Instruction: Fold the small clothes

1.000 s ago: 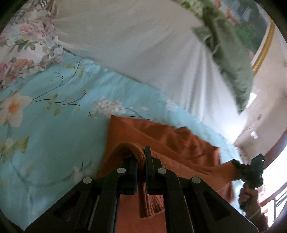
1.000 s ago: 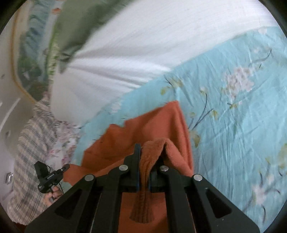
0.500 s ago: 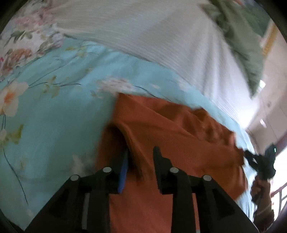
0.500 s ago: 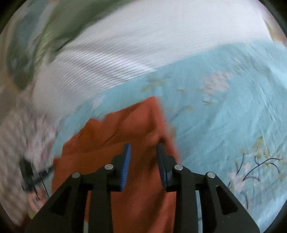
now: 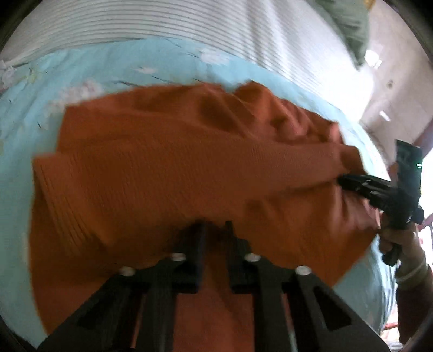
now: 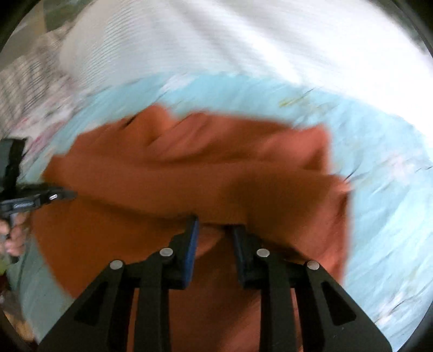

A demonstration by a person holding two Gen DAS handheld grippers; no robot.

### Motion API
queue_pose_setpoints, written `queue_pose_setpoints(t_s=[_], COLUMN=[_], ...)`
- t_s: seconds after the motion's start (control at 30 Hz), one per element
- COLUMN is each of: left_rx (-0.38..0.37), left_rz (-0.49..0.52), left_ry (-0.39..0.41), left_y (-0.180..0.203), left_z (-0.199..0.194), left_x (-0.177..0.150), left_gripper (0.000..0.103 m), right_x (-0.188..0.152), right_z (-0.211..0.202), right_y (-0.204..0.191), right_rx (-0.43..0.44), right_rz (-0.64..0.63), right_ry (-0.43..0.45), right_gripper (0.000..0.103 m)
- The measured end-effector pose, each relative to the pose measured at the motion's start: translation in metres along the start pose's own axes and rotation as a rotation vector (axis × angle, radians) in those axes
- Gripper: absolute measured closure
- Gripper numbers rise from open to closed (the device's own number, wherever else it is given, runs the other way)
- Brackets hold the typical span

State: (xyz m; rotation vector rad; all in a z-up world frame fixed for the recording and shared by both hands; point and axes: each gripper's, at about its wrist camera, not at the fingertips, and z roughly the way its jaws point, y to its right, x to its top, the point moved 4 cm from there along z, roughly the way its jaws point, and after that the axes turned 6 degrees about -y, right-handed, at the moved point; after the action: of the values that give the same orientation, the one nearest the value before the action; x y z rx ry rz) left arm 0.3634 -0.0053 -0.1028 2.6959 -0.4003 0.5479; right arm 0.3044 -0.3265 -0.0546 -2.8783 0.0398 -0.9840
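Since a second ago both hems were let go, left gripper point(image 5: 215, 224) and right gripper point(image 6: 215, 220) parted and empty, orange garment point(image 5: 173, 173) folded once mid-frame on floral sheet point(image 5: 113, 70) (further folds judged pending).

Orange garment point(image 5: 167, 162), floral turquoise sheet point(image 5: 113, 65)

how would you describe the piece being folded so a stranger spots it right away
Find the light blue floral bedsheet below the white striped bedding. On it lies a rust-orange ribbed knit garment, rumpled, with the left claw at its near edge. It is the only solid orange thing; everything around is pale or patterned.
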Motion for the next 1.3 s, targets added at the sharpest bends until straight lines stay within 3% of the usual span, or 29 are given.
queue_pose_setpoints(t_s=[0.1,0.17,0.3,0.37,0.5,0.6,0.77,0.97,1.13,1.3], left_rx=[0.066,0.139,0.222,0.24,0.146,0.09,-0.022,-0.123,-0.171,-0.212], left_rz=[-0.049,-0.092,-0.189,-0.24,-0.313,-0.33,-0.35,-0.424,-0.488,-0.554], left_ry=[0.042,0.105,0.221,0.251,0.25,0.235,0.234,0.228,0.188,0.24], left_y=[-0.021,-0.035,-0.059,-0.068,-0.07,-0.058,-0.029,-0.01,-0.008,-0.016], left_z=[-0.008,-0.022,-0.05,-0.061,-0.065,-0.068,-0.084,-0.089,-0.072,-0.066], left_x=[0.03,0.056,0.08,0.076,0.042,-0.003,-0.078,-0.143,-0.169,-0.162], left_gripper=[0.1,0.099,0.056,0.049,0.049,0.049,0.049,0.038,0.035,0.03], right_x=[0.027,0.037,0.033,0.02,-0.022,-0.052,-0.093,-0.134,-0.15,-0.158], right_z=[-0.022,-0.035,-0.051,-0.056,-0.058,-0.054,-0.062,-0.076,-0.081,-0.083], right_y=[0.032,0.047,0.051,0.046,0.021,-0.001,-0.022,-0.043,-0.052,-0.059], right_rx=[-0.054,-0.071,-0.025,0.003,0.073,0.13,0.212,0.3,0.336,0.339], right_rz=[0.108,0.177,0.233,0.218,0.193,0.204,0.247,0.33,0.373,0.368], right_ry=[0.134,0.179,0.183,0.164,0.105,0.067,0.064,0.074,0.054,0.033], right_gripper=[0.075,0.075,0.075,0.075,0.075,0.074,0.064,0.062,0.06,0.059])
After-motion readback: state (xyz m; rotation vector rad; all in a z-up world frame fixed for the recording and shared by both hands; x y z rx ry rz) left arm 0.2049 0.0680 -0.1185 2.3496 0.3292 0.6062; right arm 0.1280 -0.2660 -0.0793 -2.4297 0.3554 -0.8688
